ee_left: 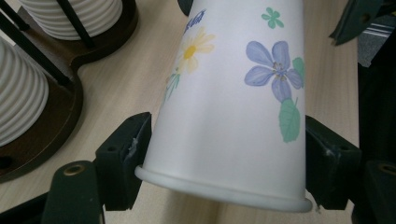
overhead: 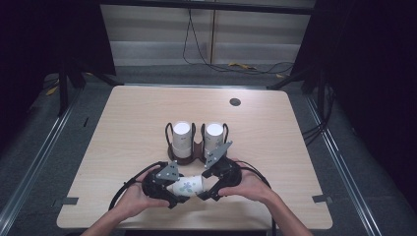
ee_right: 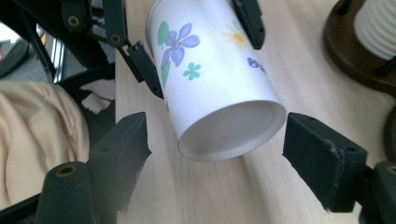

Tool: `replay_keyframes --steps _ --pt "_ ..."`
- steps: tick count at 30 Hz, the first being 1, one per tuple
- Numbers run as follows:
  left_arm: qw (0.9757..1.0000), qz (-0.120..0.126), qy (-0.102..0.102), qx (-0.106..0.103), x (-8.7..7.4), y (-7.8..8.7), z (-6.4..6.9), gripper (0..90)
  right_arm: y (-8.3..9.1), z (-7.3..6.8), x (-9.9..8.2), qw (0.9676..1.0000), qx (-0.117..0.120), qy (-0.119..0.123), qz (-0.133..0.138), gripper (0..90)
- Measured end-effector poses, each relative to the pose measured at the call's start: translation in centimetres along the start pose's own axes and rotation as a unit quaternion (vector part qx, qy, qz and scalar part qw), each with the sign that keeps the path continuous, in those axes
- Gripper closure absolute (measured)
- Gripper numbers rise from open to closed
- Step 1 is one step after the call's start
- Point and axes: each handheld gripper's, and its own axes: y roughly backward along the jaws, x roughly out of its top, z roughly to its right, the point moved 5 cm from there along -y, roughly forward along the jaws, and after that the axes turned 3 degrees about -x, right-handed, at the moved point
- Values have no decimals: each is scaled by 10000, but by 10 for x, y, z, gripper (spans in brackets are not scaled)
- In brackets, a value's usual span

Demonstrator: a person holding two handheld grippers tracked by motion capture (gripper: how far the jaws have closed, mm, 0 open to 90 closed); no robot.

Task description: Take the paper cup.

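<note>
Flowered paper cup held on its side above the near edge of the table, just in front of the dark wooden cup holder. Left gripper clamped on the cup's rim end, pads pressing both sides. Right gripper faces the cup's base end, jaws wide, pads standing clear of the cup with gaps either side. Holder carries two stacks of ribbed white cups, directly behind the grippers. Hands on both gripper bodies.
</note>
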Motion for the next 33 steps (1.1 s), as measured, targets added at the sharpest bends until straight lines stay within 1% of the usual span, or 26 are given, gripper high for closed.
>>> replay_keyframes --steps 2,5,8,9,10,12,15,17,20,21,22,24,27,28,29,30,31,33 --pt "10000 39 13 -27 0 -1 1 256 -3 -1 0 9999 24 62 -75 224" --pt "10000 20 -32 -33 0 -2 2 256 -7 -2 0 9998 55 101 -163 224" --pt "10000 -49 -38 -35 -1 -5 4 257 -10 -3 0 9995 117 120 -264 224" --pt "9999 -84 -84 -64 -1 -6 4 256 -12 -3 -1 9993 133 152 -306 224" --pt "9999 -50 -76 -59 -2 -7 5 256 -12 -4 0 9992 162 178 -319 226" --pt "9998 -127 -129 -78 -2 -9 6 257 -13 -6 0 9991 181 195 -331 231" --pt "9998 -120 -130 -118 -2 -9 7 256 -15 -6 -1 9987 176 267 -404 246" --pt "9996 -173 -167 -123 -3 -9 8 256 -15 -7 -2 9985 205 287 -415 264" --pt "9997 -166 -149 -128 -3 -11 9 255 -15 -7 -2 9985 209 320 -381 272" --pt "9992 -258 -264 -147 -3 -11 9 255 -15 -7 -3 9986 194 322 -381 277" --pt "9995 -179 -187 -157 -2 -12 10 255 -16 -7 -4 9985 218 328 -388 280" --pt "9994 -189 -244 -172 -1 -12 11 255 -17 -8 -4 9982 226 362 -425 281" --pt "9994 -151 -257 -172 -1 -11 12 254 -17 -9 -3 9979 248 377 -460 285" --pt "9994 -164 -255 -163 -1 -11 12 253 -18 -9 -3 9979 235 404 -451 318" --pt "9994 -116 -283 -173 -1 -12 13 253 -18 -9 -3 9978 231 415 -460 334" --pt "9993 -143 -299 -179 -2 -12 13 253 -19 -8 -4 9977 207 432 -482 337" --pt "9992 -158 -325 -169 -2 -11 14 253 -19 -9 -5 9974 242 453 -502 341" --pt "9991 -155 -343 -192 -2 -11 14 253 -20 -10 -5 9971 237 517 -516 349"
